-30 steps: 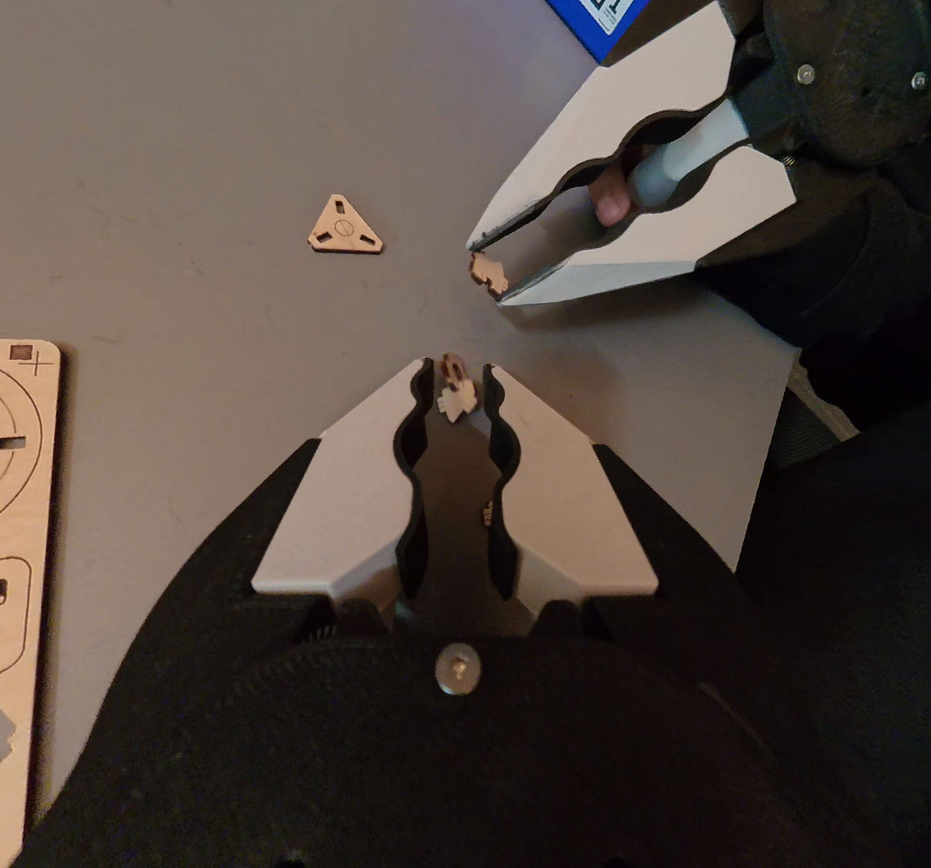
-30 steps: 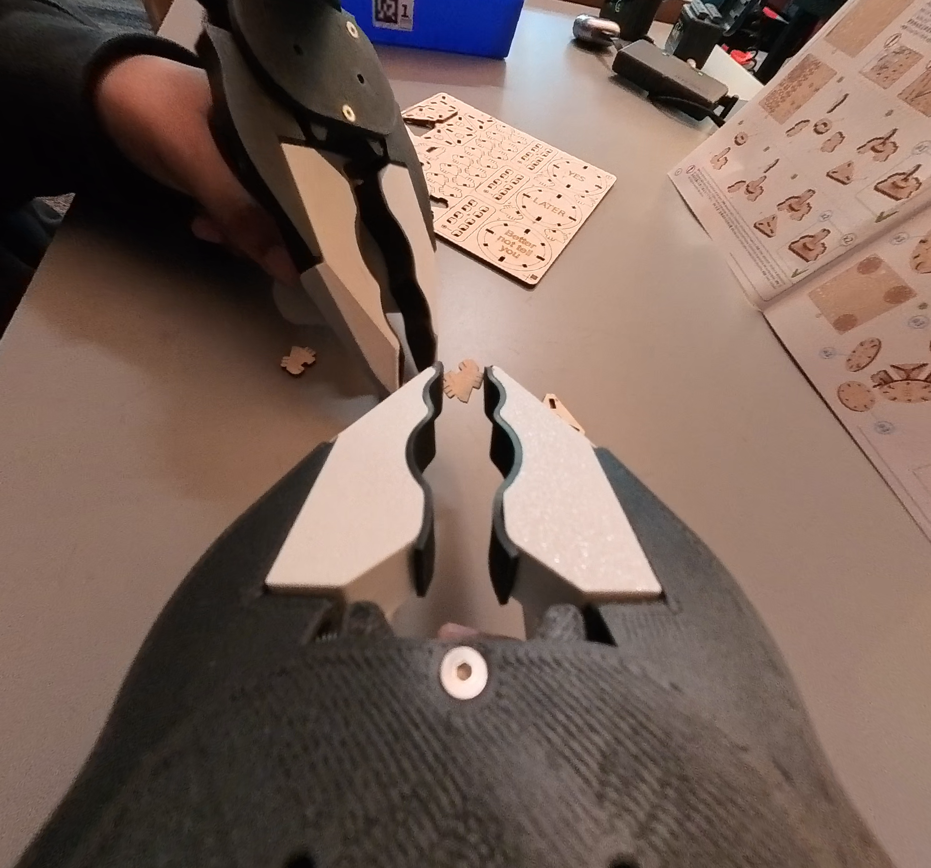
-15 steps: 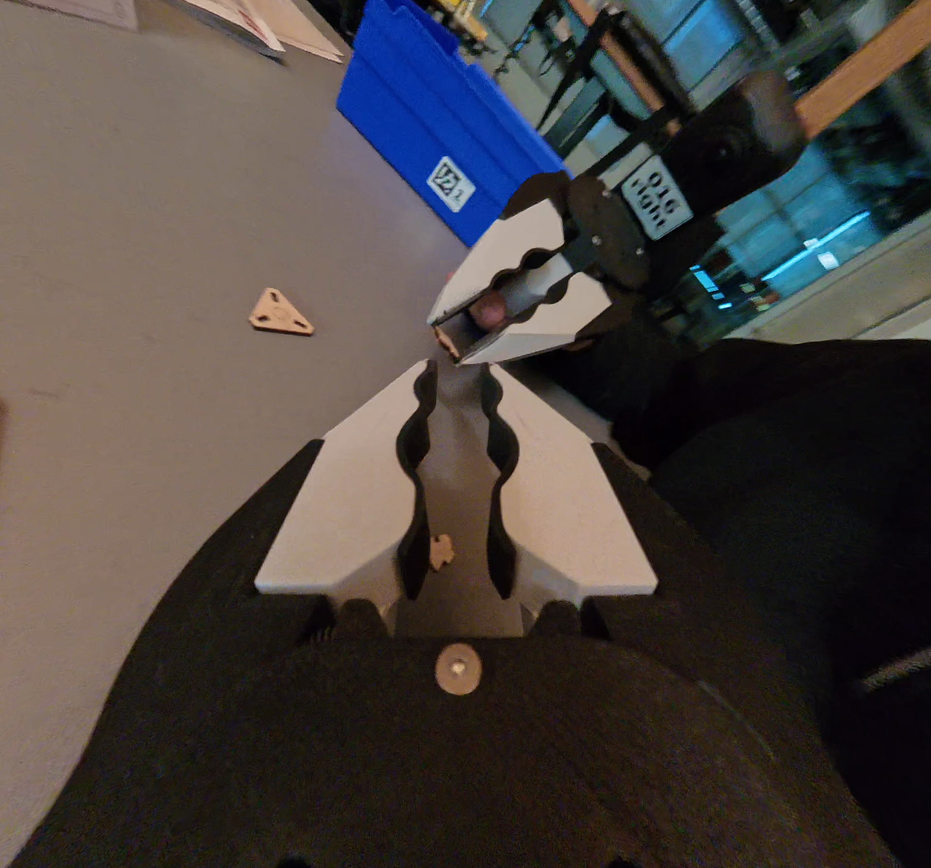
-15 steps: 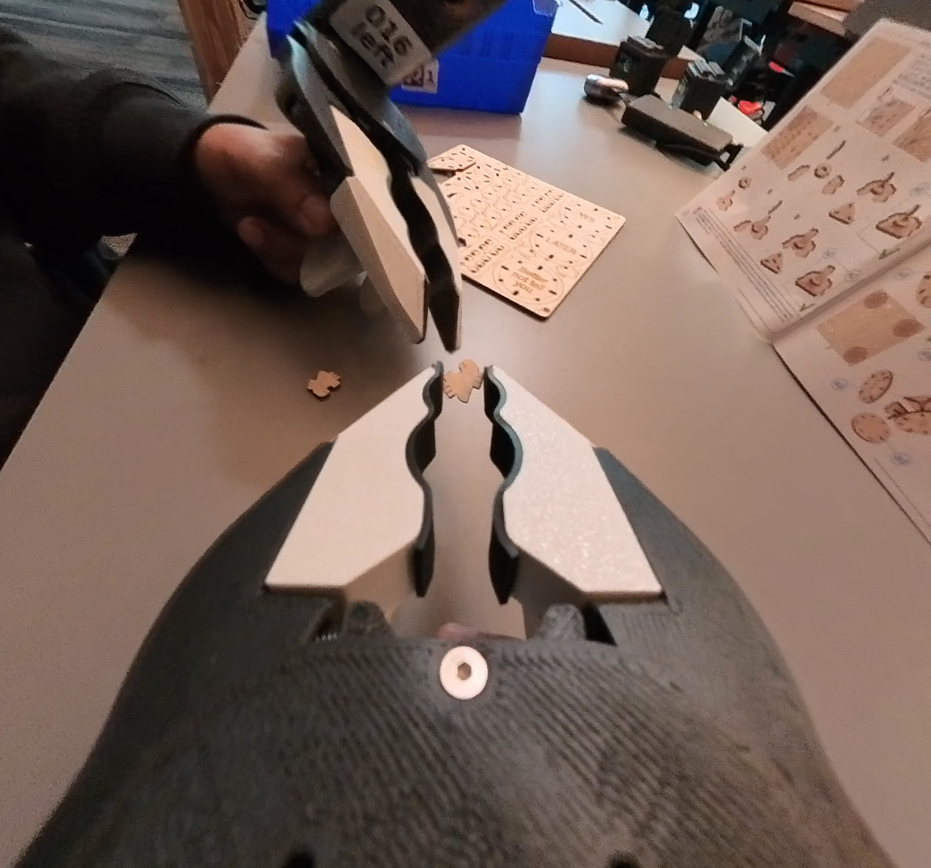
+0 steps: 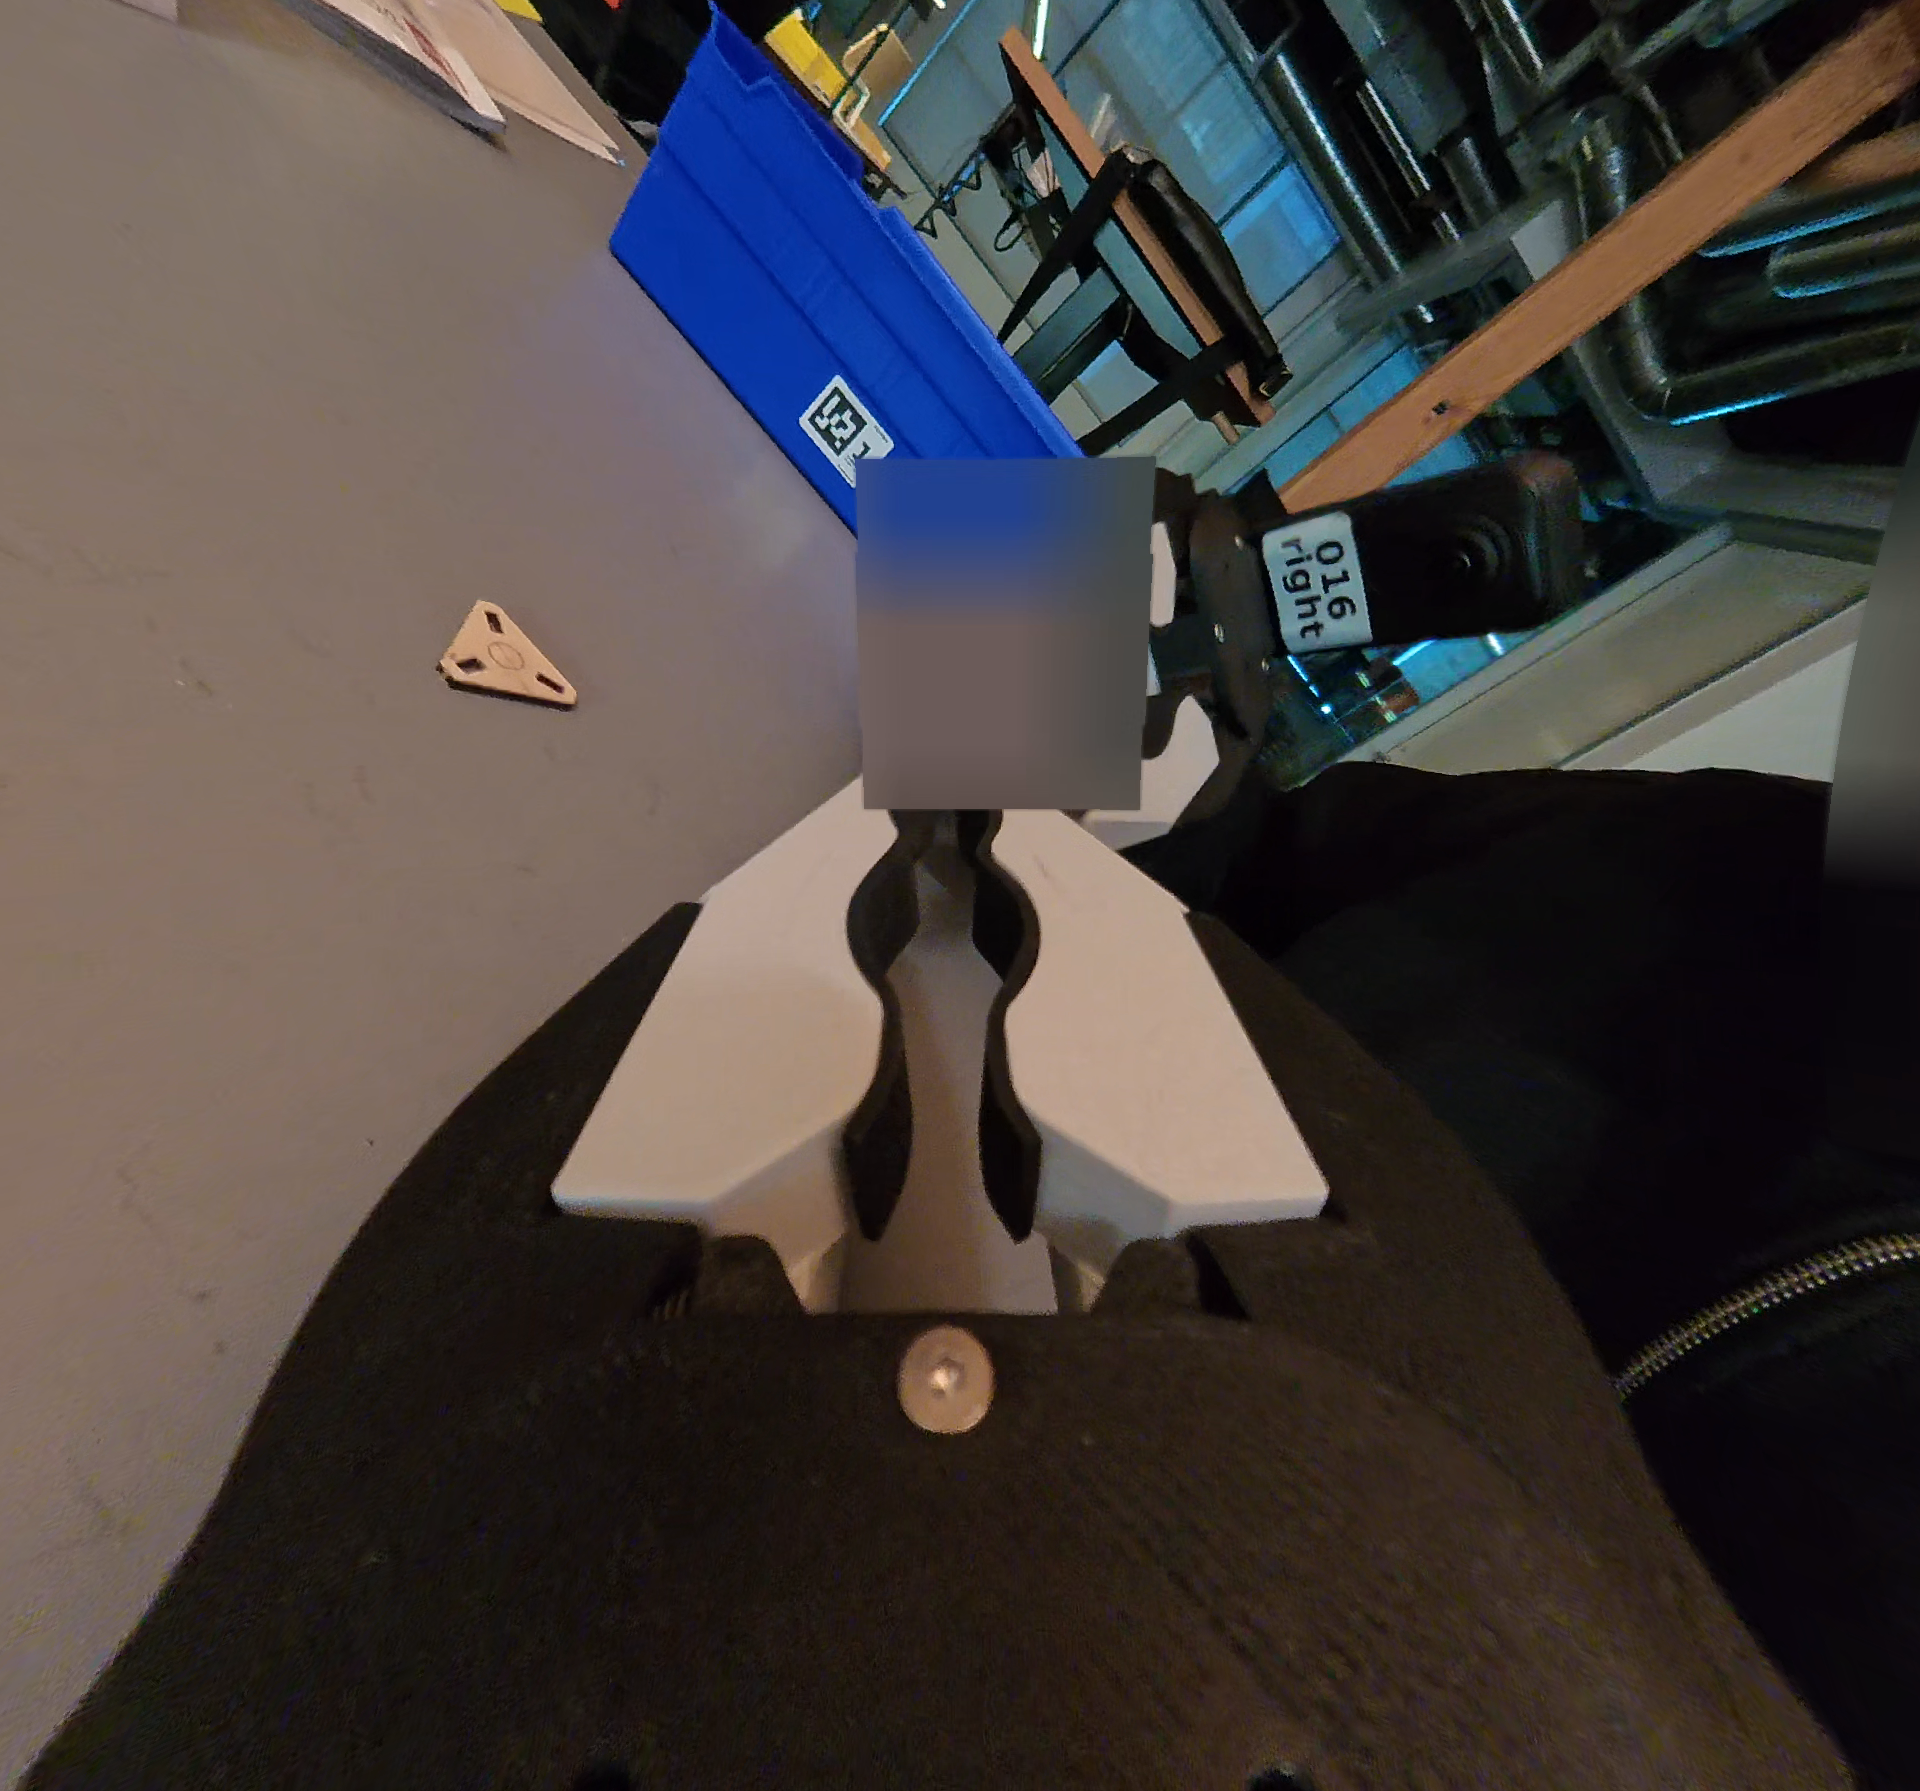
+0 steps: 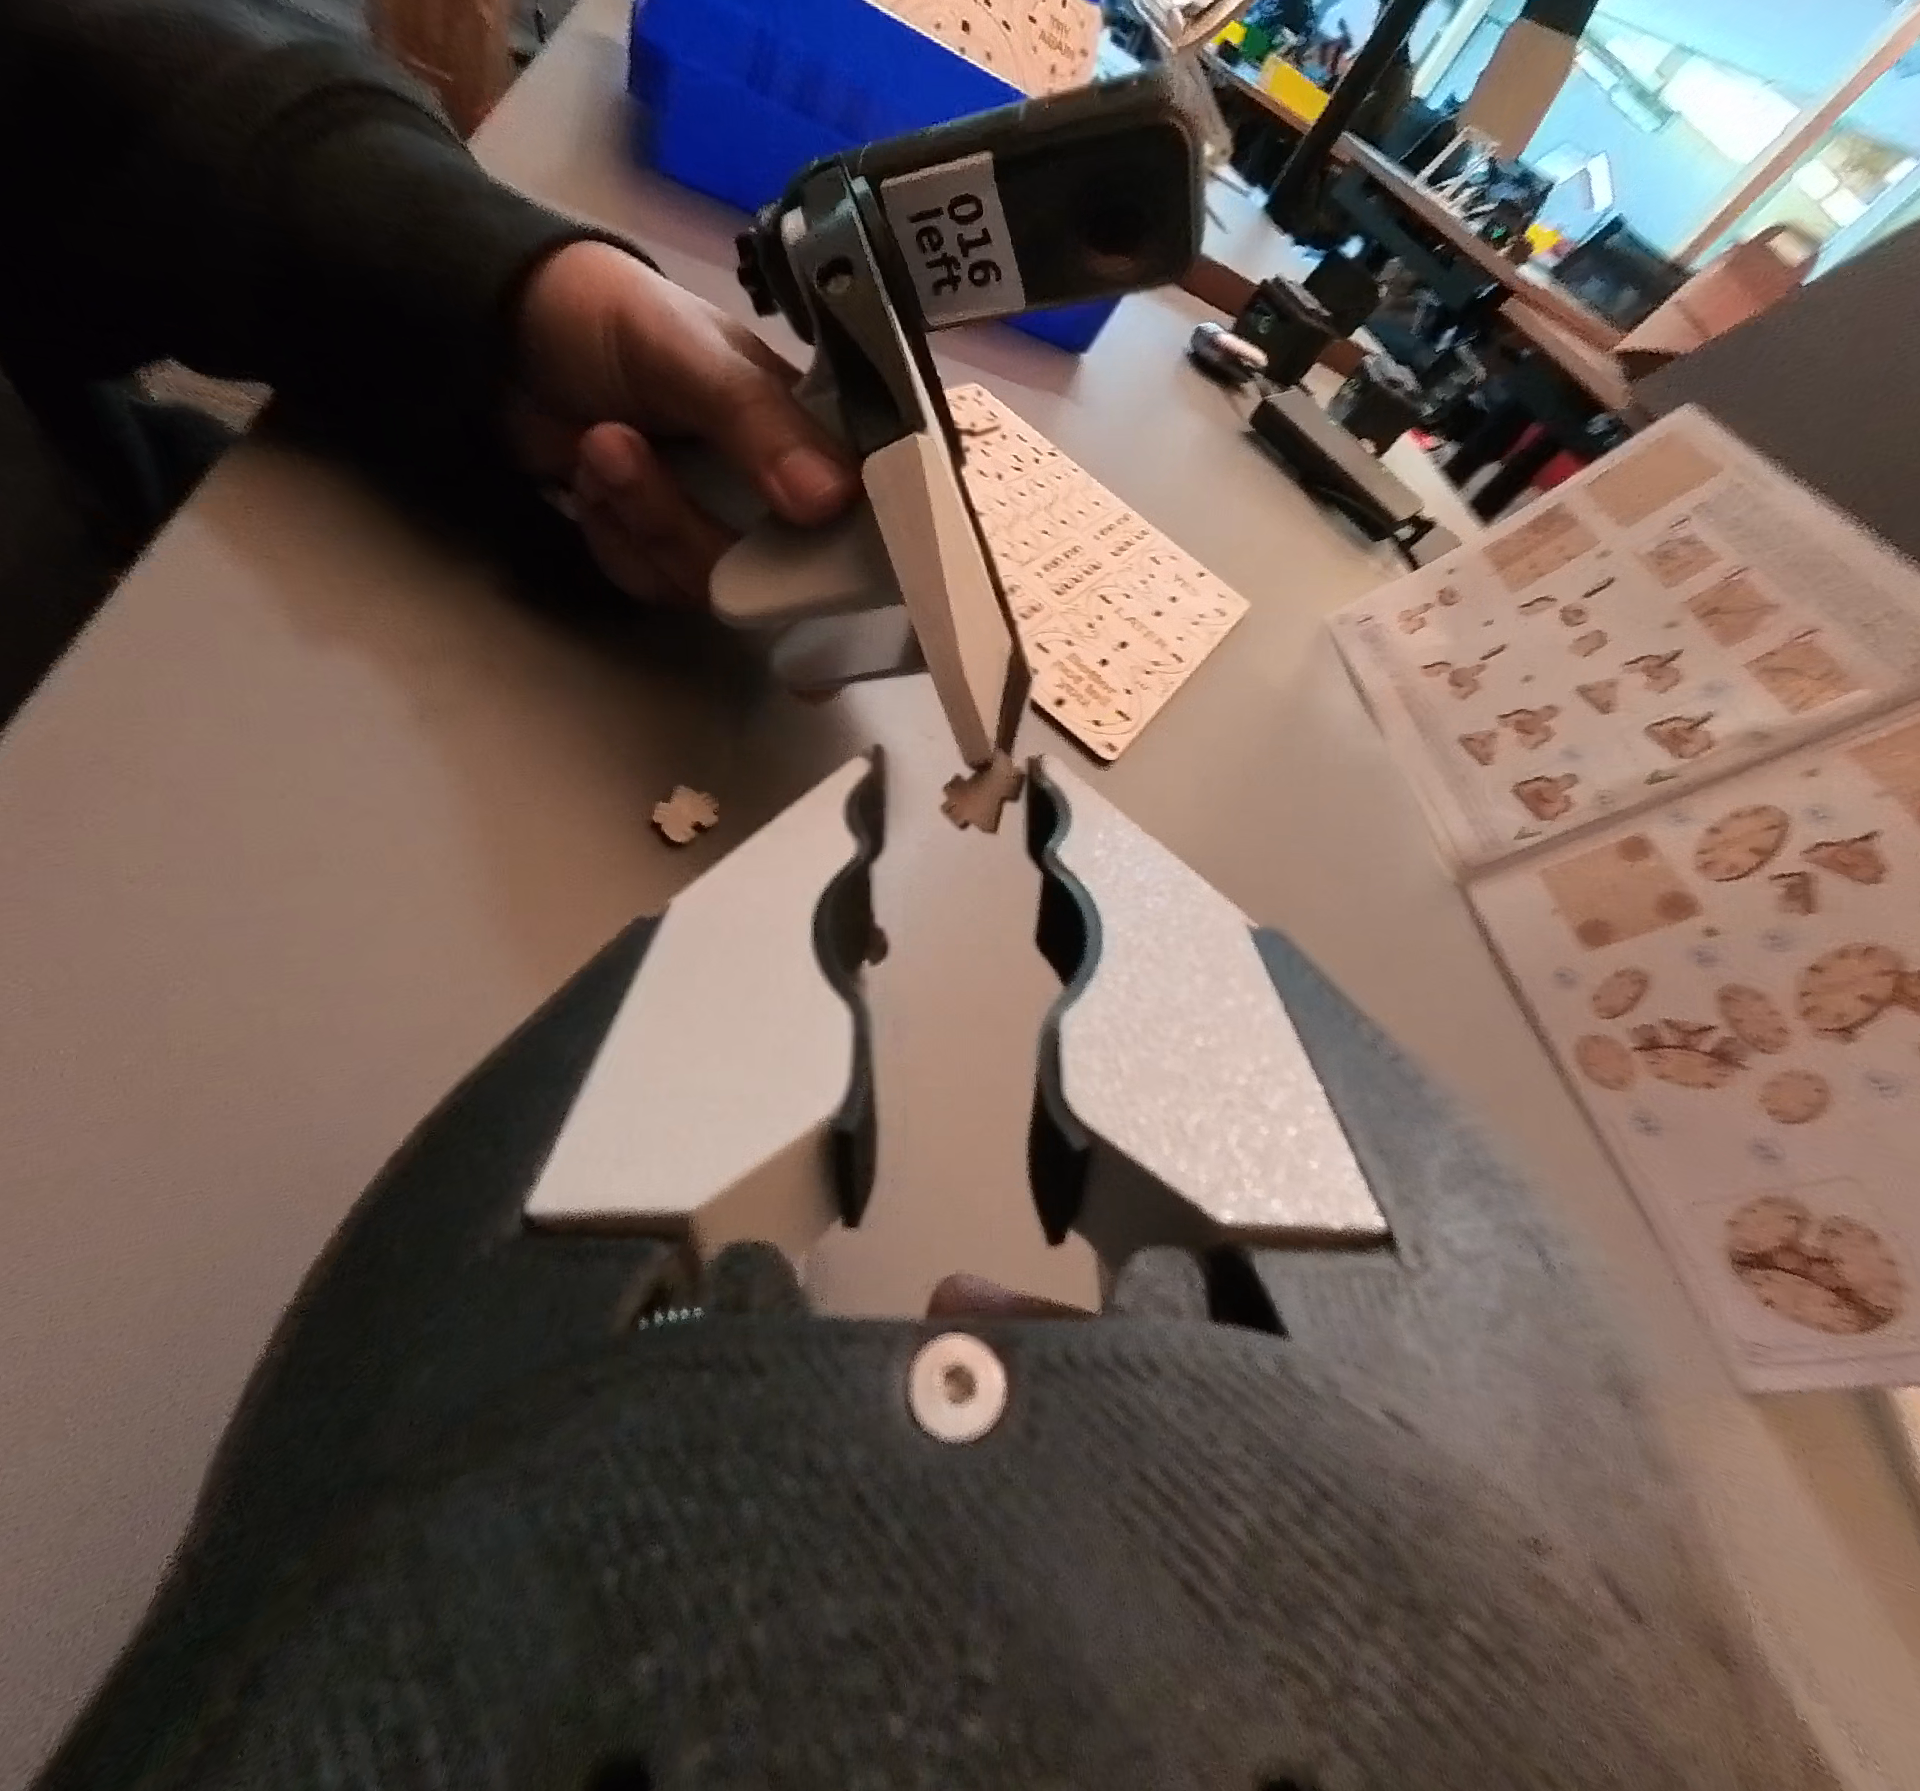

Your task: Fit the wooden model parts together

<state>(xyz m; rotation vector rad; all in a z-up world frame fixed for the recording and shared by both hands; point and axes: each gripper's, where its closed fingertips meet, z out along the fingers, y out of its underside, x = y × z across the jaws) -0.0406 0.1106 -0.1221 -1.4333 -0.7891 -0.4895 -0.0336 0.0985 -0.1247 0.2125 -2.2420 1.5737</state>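
Fingers of the left gripper point(image 6: 995, 752) are pinched together on a small cross-shaped wooden piece point(image 6: 980, 796), which hangs from their tips above the grey worktop point(image 6: 312, 806). That piece sits between the right gripper's point(image 6: 954, 785) fingers, which stand apart; whether the right-hand pad touches it I cannot tell. A second small wooden piece point(image 6: 686, 812) lies on the worktop to the left, a laser-cut wooden sheet point(image 6: 1122, 619) beyond. A triangular wooden piece point(image 5: 504, 659) lies apart.
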